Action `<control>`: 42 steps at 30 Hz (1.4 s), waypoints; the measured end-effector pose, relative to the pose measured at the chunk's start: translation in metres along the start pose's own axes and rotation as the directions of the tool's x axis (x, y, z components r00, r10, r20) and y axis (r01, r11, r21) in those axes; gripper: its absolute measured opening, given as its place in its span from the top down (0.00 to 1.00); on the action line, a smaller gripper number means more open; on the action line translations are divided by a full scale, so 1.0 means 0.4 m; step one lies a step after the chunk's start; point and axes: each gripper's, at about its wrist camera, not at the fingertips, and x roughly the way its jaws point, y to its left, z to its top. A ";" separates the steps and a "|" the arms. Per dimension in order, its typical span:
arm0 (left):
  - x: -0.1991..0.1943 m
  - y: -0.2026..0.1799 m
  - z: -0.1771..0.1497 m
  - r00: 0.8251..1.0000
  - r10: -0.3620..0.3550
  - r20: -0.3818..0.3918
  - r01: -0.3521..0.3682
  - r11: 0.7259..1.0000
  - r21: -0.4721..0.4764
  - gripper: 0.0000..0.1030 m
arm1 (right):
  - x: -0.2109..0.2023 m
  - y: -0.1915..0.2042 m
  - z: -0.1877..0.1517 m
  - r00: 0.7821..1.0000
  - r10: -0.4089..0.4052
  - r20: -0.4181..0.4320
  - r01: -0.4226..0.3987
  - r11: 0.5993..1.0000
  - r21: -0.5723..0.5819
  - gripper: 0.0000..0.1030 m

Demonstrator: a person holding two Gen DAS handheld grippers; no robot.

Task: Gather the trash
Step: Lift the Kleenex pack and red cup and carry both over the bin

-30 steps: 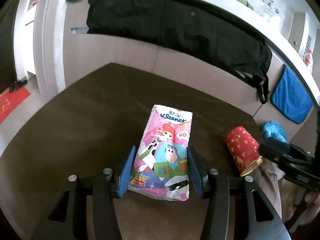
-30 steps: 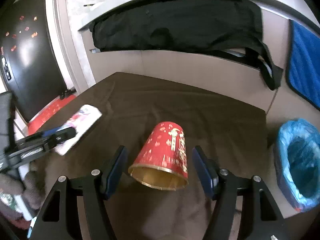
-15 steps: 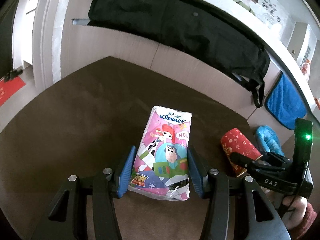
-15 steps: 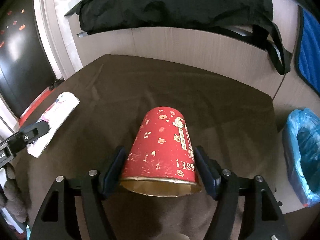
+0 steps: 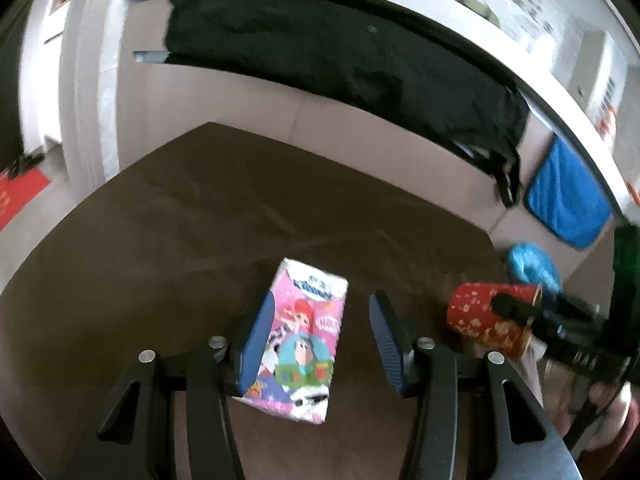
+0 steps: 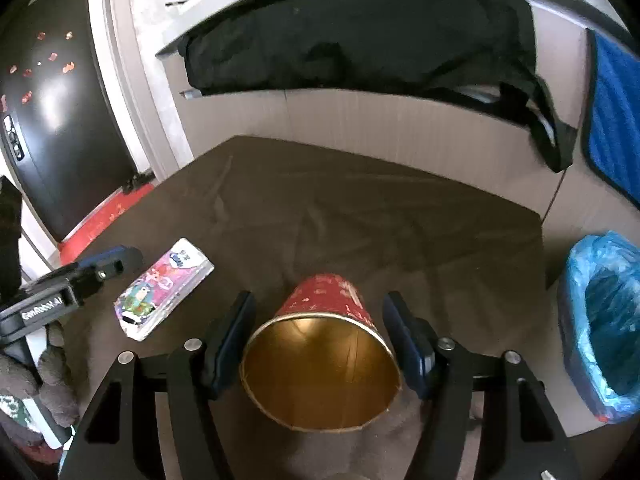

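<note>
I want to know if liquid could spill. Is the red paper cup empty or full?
Empty. The right wrist view looks straight into the red paper cup, held between the right gripper fingers: only its bare gold lining shows.

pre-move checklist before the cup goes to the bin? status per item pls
1. Cup sits between the right tongs: ok.
2. Grip on cup firm: cannot tell; the pads flank it, contact unclear.
3. Cup clear of the table: cannot tell from these views.
4. Bin open, blue liner in place, off the table's right edge: ok.
5. Path from cup to bin free of objects: ok.
6. Left tongs open around the tissue pack; right pad stands apart from it: not ok for lifting.
</note>
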 end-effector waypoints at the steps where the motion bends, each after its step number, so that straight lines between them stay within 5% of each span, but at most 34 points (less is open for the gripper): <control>1: 0.001 -0.005 -0.008 1.000 0.011 -0.005 -0.011 0.999 0.032 0.47 | -0.009 -0.002 -0.003 1.000 0.003 0.006 -0.003 1.000 0.003 0.39; 6: 0.036 0.009 -0.030 0.996 0.081 -0.039 -0.078 0.993 0.084 0.27 | -0.036 -0.031 -0.015 0.999 0.033 0.026 -0.034 0.998 0.044 0.39; 13: 0.097 -0.008 -0.036 0.985 0.136 -0.106 -0.120 0.982 0.144 0.25 | -0.044 -0.038 -0.032 0.999 0.045 0.029 -0.046 0.998 0.050 0.39; 16: 0.104 -0.001 -0.032 0.976 0.186 -0.112 -0.172 0.978 0.122 0.30 | -0.048 -0.041 -0.036 0.999 0.044 0.030 -0.045 0.998 0.049 0.39; 19: 0.108 0.005 -0.028 0.978 0.161 -0.135 -0.150 0.985 0.089 0.50 | -0.054 -0.046 -0.040 0.998 0.049 0.033 -0.050 0.998 0.047 0.39; 22: 0.095 -0.007 -0.027 0.979 0.167 -0.116 -0.156 0.983 0.100 0.55 | -0.060 -0.051 -0.044 0.998 0.055 0.043 -0.057 0.997 0.045 0.39; 42: -0.068 -0.259 0.100 0.994 0.013 0.113 -0.031 0.986 0.163 0.57 | -0.186 -0.071 0.048 0.983 0.058 0.173 -0.051 0.998 -0.044 0.42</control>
